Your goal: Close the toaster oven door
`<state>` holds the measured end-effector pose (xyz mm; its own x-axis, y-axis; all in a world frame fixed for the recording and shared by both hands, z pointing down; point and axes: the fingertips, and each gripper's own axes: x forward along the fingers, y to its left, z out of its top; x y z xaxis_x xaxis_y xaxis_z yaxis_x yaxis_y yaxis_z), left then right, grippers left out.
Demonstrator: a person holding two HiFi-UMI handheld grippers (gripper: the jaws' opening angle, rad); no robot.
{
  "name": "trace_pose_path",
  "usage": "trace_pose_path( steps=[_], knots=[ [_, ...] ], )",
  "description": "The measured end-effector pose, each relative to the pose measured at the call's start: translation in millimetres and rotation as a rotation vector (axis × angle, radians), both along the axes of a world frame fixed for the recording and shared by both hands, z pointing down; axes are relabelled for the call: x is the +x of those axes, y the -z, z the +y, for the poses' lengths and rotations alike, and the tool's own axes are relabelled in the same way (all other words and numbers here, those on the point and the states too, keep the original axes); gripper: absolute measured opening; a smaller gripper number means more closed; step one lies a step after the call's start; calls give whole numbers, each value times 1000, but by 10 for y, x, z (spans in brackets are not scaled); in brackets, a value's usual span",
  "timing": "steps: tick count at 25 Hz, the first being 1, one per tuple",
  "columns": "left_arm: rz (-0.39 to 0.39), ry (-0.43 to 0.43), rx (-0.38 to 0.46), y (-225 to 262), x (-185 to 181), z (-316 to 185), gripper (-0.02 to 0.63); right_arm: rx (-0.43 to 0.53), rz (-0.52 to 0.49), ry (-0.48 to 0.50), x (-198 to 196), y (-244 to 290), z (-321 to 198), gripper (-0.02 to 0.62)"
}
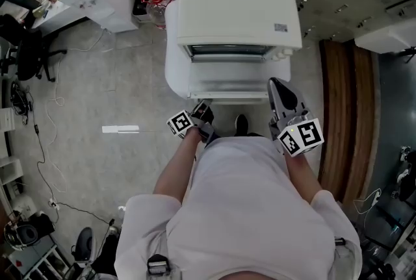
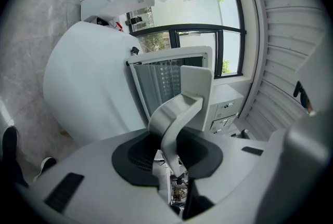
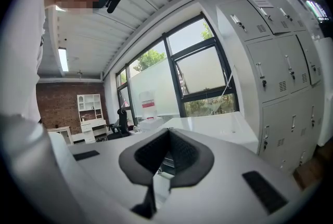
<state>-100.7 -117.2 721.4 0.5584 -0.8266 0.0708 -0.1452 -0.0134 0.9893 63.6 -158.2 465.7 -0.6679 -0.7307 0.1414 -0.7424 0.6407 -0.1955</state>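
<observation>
Table (image 1: 170, 71), round and white, carries the toaster oven (image 1: 237, 12), whose white top fills the upper middle of the head view. The oven's door (image 1: 227, 85) is down, folded out from the front of the toaster oven toward the person (image 1: 240, 207), with the dark cavity (image 1: 227, 51) showing behind it. The person stands right at the front of the toaster oven. Both forearms reach forward from the body, elbows bent and held near the sides. The left forearm (image 1: 177, 168) runs up toward the door's front left corner, and the right forearm (image 1: 304, 171) toward its front right corner. The right gripper (image 1: 278, 88) lies by the door's right edge, pointing about level at the toaster oven. Its fingers (image 3: 190, 158) are pressed together at the tips with nothing between them; whether it touches the door cannot be told. The left gripper (image 1: 203, 110) points level at the door's left end. In the left gripper view its fingers (image 2: 200, 153) stand partly apart and are clamped on the door handle (image 2: 179, 111). This white curved bar rises out from between them in front of the door's glass (image 2: 164, 80).
</observation>
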Motion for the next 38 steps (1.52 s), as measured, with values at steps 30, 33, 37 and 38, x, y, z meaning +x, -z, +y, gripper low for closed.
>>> trace_pose_path(
  steps=[30, 33, 37, 38],
  knots=[
    [48, 65, 91, 641, -122, -570, 101, 112, -8, -125, 407, 218, 61, 8],
    [66, 69, 116, 746, -127, -648, 101, 114, -14, -134, 410, 242, 52, 8],
    [62, 67, 146, 827, -157, -762, 100, 121, -18, -137, 392, 271, 35, 8],
    [67, 66, 144, 849, -153, -786, 98, 121, -20, -137, 392, 273, 32, 8]
  ],
)
